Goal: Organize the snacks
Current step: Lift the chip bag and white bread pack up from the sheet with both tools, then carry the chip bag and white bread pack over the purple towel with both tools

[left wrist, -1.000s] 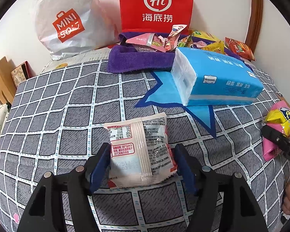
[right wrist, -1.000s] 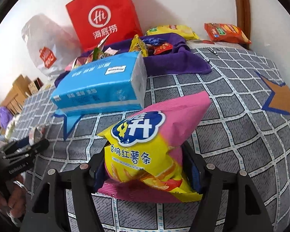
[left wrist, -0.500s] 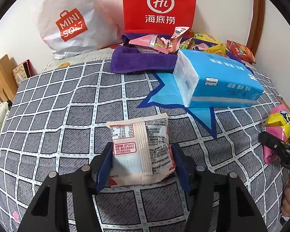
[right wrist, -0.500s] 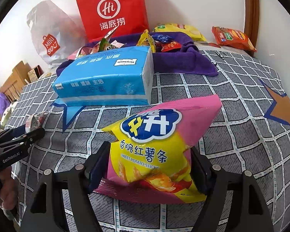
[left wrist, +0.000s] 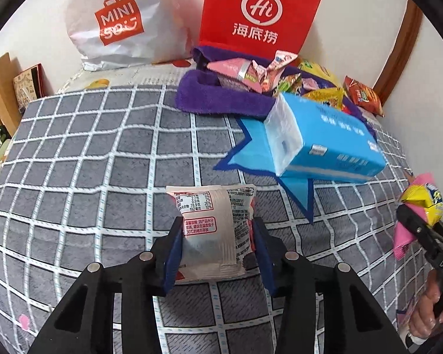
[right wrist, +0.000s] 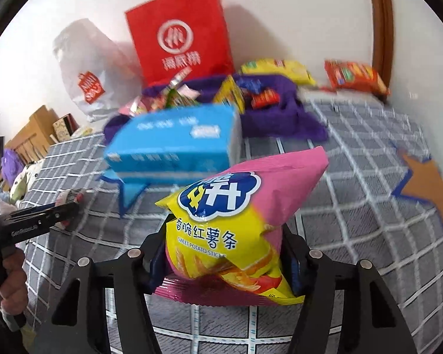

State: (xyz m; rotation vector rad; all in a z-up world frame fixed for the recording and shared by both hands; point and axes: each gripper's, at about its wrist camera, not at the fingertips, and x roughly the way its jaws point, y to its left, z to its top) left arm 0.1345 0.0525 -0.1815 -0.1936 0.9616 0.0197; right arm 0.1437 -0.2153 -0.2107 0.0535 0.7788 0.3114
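My left gripper [left wrist: 217, 231] is shut on a white snack packet [left wrist: 212, 230] with red print, just above the checked grey bedspread [left wrist: 88, 162]. My right gripper [right wrist: 226, 240] is shut on a pink and yellow bag of sweet potato sticks [right wrist: 233, 221] and holds it off the bed; the bag also shows at the right edge of the left wrist view [left wrist: 422, 200]. A purple cloth tray [left wrist: 221, 100] full of snack packets lies at the back, also in the right wrist view [right wrist: 277, 115].
A blue tissue pack [left wrist: 325, 141] lies in front of the tray. A red paper bag [left wrist: 260, 14] and a white Miniso bag [left wrist: 118, 20] stand against the wall. Yellow [right wrist: 277, 69] and orange [right wrist: 354, 78] snack bags lie at the back right.
My left gripper has closed on the white packet and lifted it slightly. My right gripper has raised the pink bag and swung; the right wrist view is blurred by motion.
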